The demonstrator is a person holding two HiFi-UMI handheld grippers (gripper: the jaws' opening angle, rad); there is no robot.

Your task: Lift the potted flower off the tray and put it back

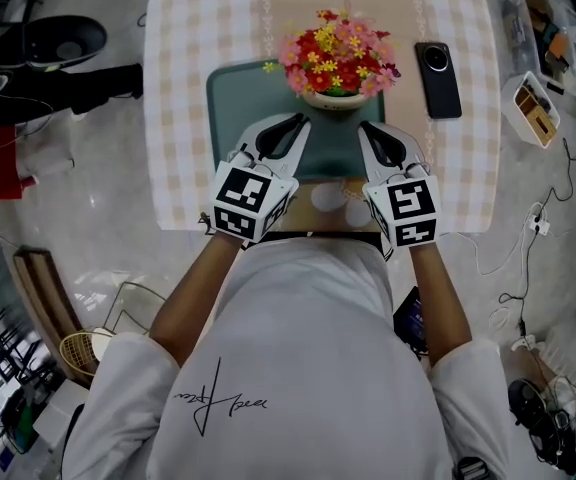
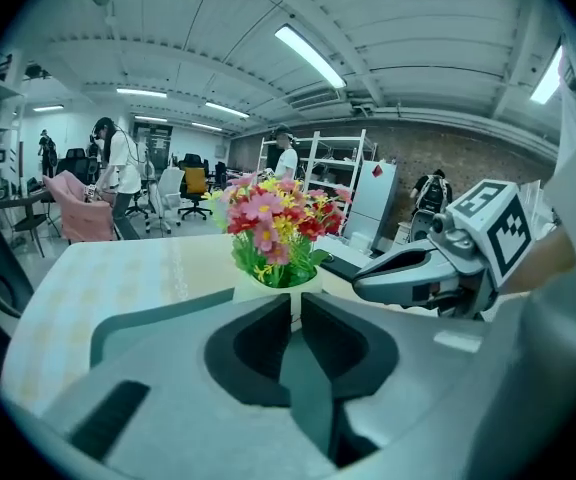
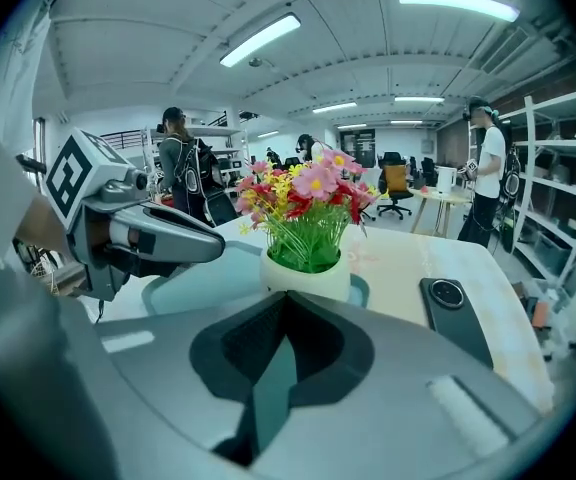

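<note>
The potted flower [image 1: 335, 60], red, pink and yellow blooms in a white pot [image 3: 308, 278], stands at the far right corner of the dark green tray [image 1: 230, 108]. My two grippers hover side by side over the tray's near half, both short of the pot and touching nothing. On my left gripper [image 1: 303, 120] the jaws are almost together, with a thin slit through which the pot [image 2: 273, 286] shows. My right gripper [image 1: 365, 126] is shut, tips meeting, with nothing between them. Each gripper also appears in the other's view: the right gripper [image 2: 363, 286] and the left gripper [image 3: 218, 251].
A black phone [image 1: 437, 78] lies on the checked tablecloth [image 1: 183, 118] just right of the tray. A white box [image 1: 534, 108] sits off the table's right side. The table's near edge is under my wrists. People, chairs and shelves stand far behind.
</note>
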